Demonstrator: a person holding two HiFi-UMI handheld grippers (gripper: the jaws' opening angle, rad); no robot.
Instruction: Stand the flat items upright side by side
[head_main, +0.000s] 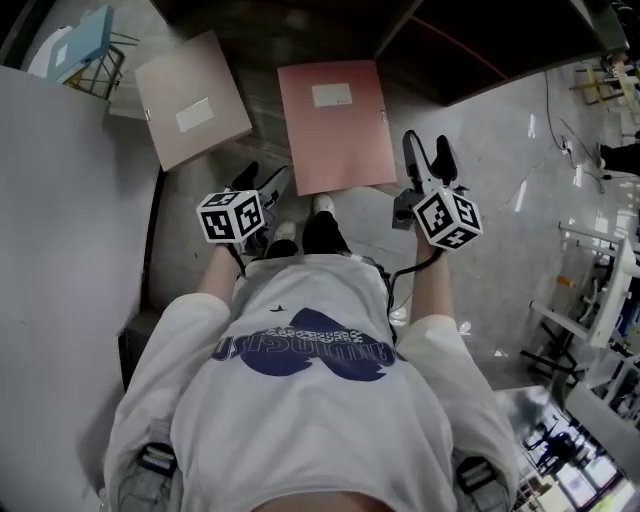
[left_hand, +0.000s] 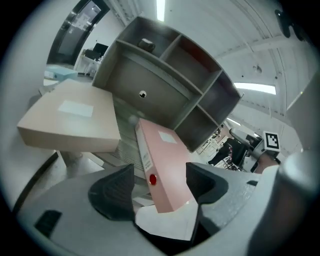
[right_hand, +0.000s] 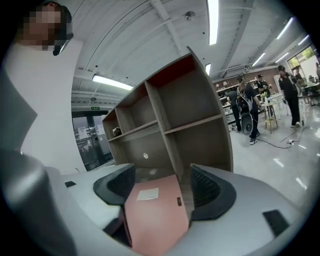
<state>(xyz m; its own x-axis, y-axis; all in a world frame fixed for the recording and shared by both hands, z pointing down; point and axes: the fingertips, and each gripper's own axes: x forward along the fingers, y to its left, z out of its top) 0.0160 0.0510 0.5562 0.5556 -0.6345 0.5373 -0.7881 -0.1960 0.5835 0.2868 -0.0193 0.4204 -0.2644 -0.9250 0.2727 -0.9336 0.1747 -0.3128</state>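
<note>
First, locate the shelf unit (left_hand: 165, 85) straight ahead: open-fronted, grey-brown, divided into several compartments. Next, note the glossy grey floor (head_main: 520, 230) at the right of the head view and the plain white panel (head_main: 60, 260) at its left. Then find the wood-grain surface (head_main: 262, 120) in front of the shelf unit, carrying two box files. Identify the pink file (head_main: 333, 150) lying flat, face up, roughly square to the person, not upright. Identify the beige file (head_main: 192, 85) lying flat to its left, skewed, face up, apart from the pink file, likewise not upright. Check the left gripper (head_main: 262, 180) at the near left corner of the pink file: jaws spread wide, pads clear of the file, with that corner showing in the gap in the left gripper view. Check the right gripper (head_main: 428, 150) just beside the near right edge of the pink file: jaws spread, nothing pinched, with the file's top face showing low between them in the right gripper view. Lastly, pick out the small details: a white label (head_main: 332, 95) on the pink file, a red dot (left_hand: 152, 179) on its spine, a small dark clasp (right_hand: 179, 201) near its right edge, a round fitting (left_hand: 142, 93) on the back panel of the widest shelf compartment, and a small dark object (left_hand: 146, 44) in an upper compartment, too small to identify.
</note>
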